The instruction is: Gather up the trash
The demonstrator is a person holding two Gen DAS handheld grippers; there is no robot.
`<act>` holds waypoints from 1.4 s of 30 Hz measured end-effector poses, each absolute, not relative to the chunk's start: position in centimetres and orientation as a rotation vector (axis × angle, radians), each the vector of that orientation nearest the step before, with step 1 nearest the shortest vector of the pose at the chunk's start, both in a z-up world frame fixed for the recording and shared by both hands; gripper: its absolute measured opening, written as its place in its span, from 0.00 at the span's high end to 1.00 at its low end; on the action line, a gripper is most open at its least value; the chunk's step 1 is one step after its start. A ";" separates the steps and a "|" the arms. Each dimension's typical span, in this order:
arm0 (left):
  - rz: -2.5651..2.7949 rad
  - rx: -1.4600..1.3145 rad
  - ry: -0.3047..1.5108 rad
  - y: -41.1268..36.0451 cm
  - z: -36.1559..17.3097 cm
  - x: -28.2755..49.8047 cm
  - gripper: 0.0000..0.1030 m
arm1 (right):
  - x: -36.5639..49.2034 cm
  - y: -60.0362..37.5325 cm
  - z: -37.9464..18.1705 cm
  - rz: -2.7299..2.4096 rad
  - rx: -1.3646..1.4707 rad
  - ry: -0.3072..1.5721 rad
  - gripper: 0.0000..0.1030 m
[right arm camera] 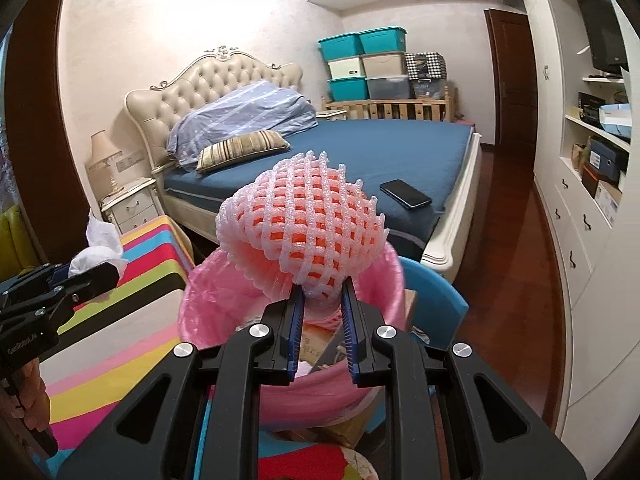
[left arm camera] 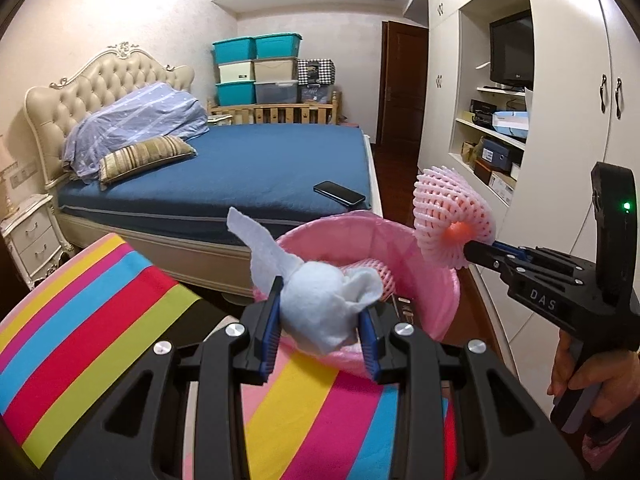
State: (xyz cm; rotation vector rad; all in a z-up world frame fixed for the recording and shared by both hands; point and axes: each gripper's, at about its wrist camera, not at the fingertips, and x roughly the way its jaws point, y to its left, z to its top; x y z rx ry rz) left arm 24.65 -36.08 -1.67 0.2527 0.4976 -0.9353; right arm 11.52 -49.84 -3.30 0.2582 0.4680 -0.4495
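Observation:
My left gripper (left arm camera: 320,312) is shut on a crumpled white tissue (left arm camera: 320,304) and holds it at the near rim of a trash bin lined with a pink bag (left arm camera: 440,304). My right gripper (right arm camera: 322,292) is shut on a pink foam fruit net (right arm camera: 304,216) with something orange inside, held above the bin (right arm camera: 208,304). In the left wrist view the right gripper (left arm camera: 472,246) and its net (left arm camera: 448,216) hang over the bin's far right rim. In the right wrist view the left gripper (right arm camera: 108,272) with the tissue (right arm camera: 96,252) is at the left. Another foam net (left arm camera: 376,276) lies inside the bin.
A striped multicoloured cloth (left arm camera: 100,320) covers the surface beside the bin. A bed with a blue sheet (left arm camera: 260,168) stands behind, with a black phone (left arm camera: 339,193) near its edge. White cupboards and shelves (left arm camera: 500,140) line the right. A blue chair (right arm camera: 432,300) is behind the bin.

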 end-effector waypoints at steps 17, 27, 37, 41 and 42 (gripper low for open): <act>-0.975 0.200 0.568 -41.8 -2.2 27.9 0.67 | 15.4 -51.7 -3.6 -0.392 0.140 0.524 0.82; -0.965 0.210 0.603 -43.4 -3.8 28.8 0.63 | 17.2 -52.1 -4.4 -0.325 0.092 0.570 0.79; -0.857 0.202 0.539 -41.6 -4.0 28.3 0.09 | 14.1 -52.0 -2.9 -0.321 0.051 0.540 0.42; -0.811 0.205 0.516 -39.9 -3.0 27.5 0.05 | 12.0 -50.8 -1.5 -0.316 -0.003 0.549 0.33; -0.800 0.204 0.498 -39.5 -2.6 27.1 0.05 | 11.5 -50.5 -1.0 -0.318 -0.021 0.543 0.28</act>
